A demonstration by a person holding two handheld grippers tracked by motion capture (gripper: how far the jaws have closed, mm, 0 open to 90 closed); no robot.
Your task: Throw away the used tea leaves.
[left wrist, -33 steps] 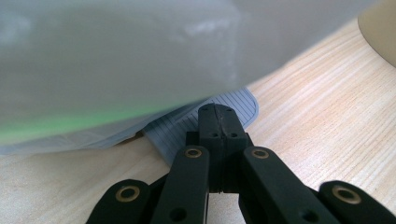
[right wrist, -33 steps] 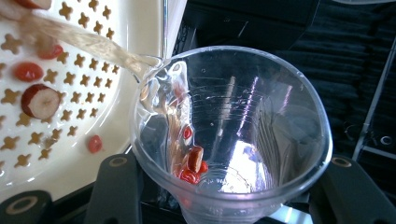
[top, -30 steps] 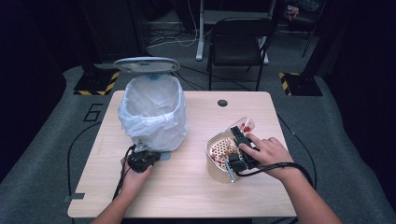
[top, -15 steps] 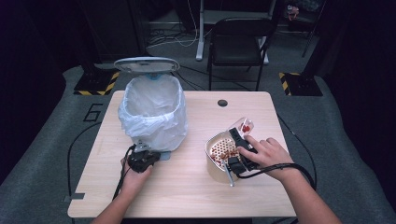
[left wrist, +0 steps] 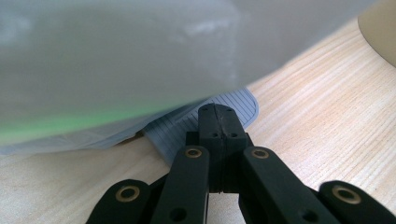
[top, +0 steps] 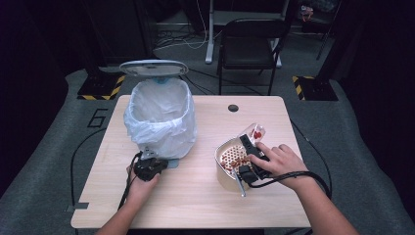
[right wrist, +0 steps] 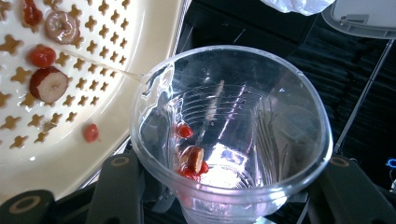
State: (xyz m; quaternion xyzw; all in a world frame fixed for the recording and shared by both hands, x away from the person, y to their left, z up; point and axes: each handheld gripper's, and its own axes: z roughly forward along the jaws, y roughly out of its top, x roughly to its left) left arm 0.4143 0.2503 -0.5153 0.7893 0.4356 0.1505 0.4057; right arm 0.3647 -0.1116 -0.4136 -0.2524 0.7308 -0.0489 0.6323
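While the left gripper [top: 155, 164] rests on the table [top: 195, 196] near its front-left part, jaws pressed together w/ nothing between, tips on the grey pedal [left wrist: 205, 119] at the foot of the bin [top: 159, 117], the lid [top: 153, 67] stands up behind the white bag-lined rim. Bin sits toward the table's back-left. Further right, near the right edge, a cream strainer bowl [top: 232, 161] holds fruit bits [right wrist: 46, 84]. The right gripper [top: 252, 149] clamps a clear plastic cup [right wrist: 231, 135], tipped over the bowl's rim, a few red pieces & a banana slice [right wrist: 192, 158] stuck inside. Cup looks thin, light, prob. crushable and slick when wet, so a gentle squeeze mid-wall seems safest, not the rim.
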